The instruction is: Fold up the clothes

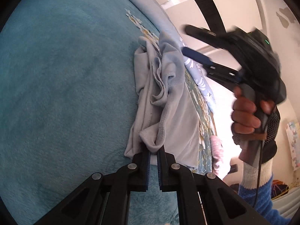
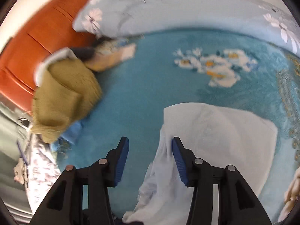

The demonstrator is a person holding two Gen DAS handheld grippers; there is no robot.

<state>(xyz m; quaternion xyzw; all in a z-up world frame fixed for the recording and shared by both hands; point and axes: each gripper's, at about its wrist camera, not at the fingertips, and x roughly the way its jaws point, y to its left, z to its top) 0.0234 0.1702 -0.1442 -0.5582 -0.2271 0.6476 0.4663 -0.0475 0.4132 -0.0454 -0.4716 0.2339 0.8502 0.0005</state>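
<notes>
A pale grey-blue garment [image 1: 165, 101] lies bunched on a teal plush blanket [image 1: 65, 86]. My left gripper [image 1: 154, 151] is shut on a bunched corner of it near the blanket's edge. In the right wrist view the same garment [image 2: 211, 142] looks near white and lies partly flat. My right gripper [image 2: 150, 144] is open and empty above its left edge. Its right finger [image 2: 178, 157] sits over the cloth. In the left wrist view the right gripper [image 1: 187, 39] hangs open in the air beyond the garment, held by a hand.
An olive knitted garment [image 2: 65, 97] lies at the blanket's left, by an orange wooden panel [image 2: 31, 43]. A light blue floral quilt [image 2: 168, 9] lies along the far side. The teal blanket [image 2: 142, 86] has a white flower pattern [image 2: 211, 65].
</notes>
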